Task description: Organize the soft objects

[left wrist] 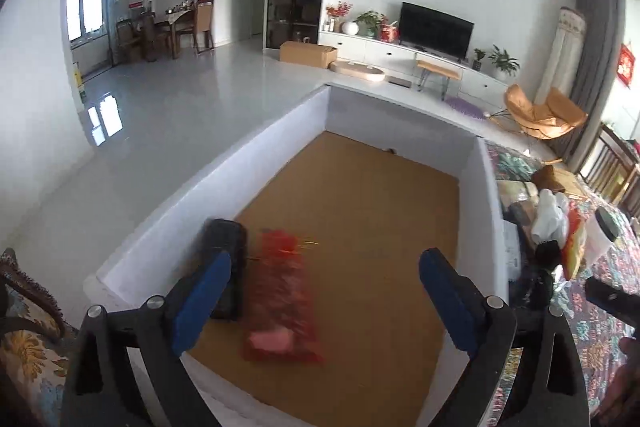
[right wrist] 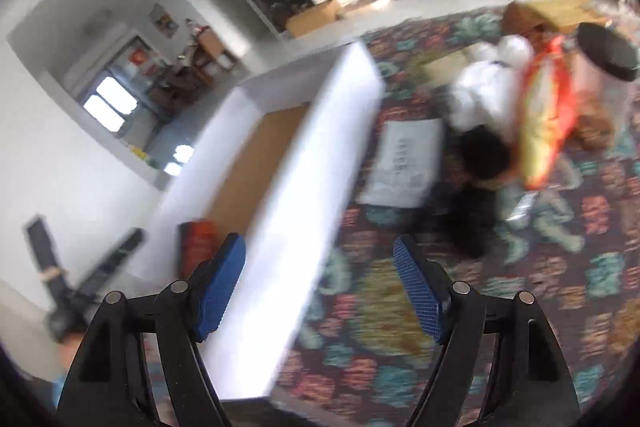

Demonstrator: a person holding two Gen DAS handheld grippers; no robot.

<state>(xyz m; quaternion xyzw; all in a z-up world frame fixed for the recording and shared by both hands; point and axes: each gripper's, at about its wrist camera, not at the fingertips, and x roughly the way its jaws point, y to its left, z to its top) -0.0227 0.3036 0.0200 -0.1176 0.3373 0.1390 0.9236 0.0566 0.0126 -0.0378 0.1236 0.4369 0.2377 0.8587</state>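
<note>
A white-walled box point(left wrist: 280, 131) with a brown floor stands on the flowered cloth. A blurred red soft bag point(left wrist: 282, 301) and a black soft item point(left wrist: 228, 259) lie inside it, by the left wall. My left gripper point(left wrist: 326, 289) is open and empty above the box. My right gripper point(right wrist: 320, 281) is open and empty over the box's right wall point(right wrist: 296, 183). A pile lies right of the box: a white soft item point(right wrist: 486, 95), a black soft item point(right wrist: 480, 187), a red-and-yellow bag point(right wrist: 546, 115) and a white flat packet point(right wrist: 404, 163). The right wrist view is blurred.
A dark-lidded clear jar point(right wrist: 608, 55) and a brown box point(right wrist: 532, 15) stand by the pile on the flowered cloth point(right wrist: 392, 327). The other gripper point(left wrist: 608, 295) shows at the right of the left wrist view. A living room lies beyond.
</note>
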